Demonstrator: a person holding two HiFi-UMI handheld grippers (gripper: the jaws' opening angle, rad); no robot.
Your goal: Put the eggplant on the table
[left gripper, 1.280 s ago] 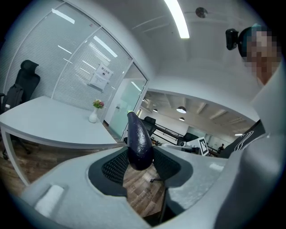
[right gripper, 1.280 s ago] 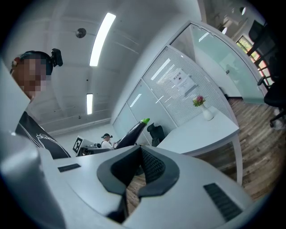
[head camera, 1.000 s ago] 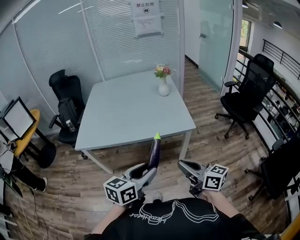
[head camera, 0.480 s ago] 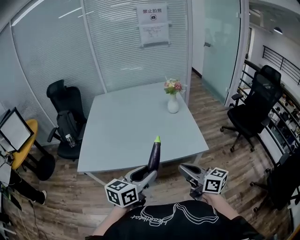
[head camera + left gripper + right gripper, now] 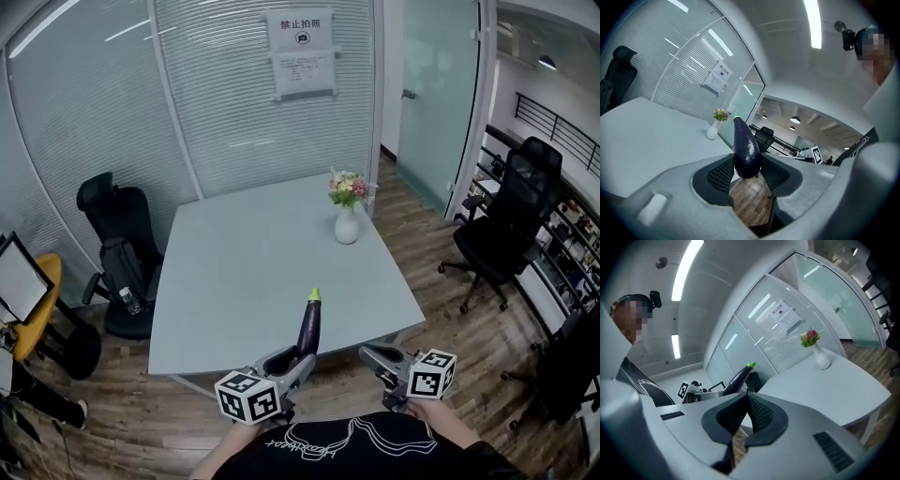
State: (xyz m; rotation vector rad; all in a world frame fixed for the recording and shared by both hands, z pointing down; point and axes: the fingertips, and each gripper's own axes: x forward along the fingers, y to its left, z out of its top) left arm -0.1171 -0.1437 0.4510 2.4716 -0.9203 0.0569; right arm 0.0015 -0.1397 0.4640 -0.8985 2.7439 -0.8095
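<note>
A dark purple eggplant with a green tip stands upright over the near edge of the pale grey table. My left gripper is shut on its lower end. In the left gripper view the eggplant sits pinched between the ribbed pads of my left gripper. My right gripper hangs to the right of it, just short of the table's edge, shut with nothing in it. In the right gripper view the right gripper has its tips touching, and the eggplant shows beyond them.
A white vase of flowers stands at the table's far right corner. Black office chairs stand to the left and to the right. A glass wall with blinds closes the back. The floor is wood.
Both grippers and the eggplant have moved toward the table; its near edge now lies right under the eggplant. The grip on the eggplant is the same.
</note>
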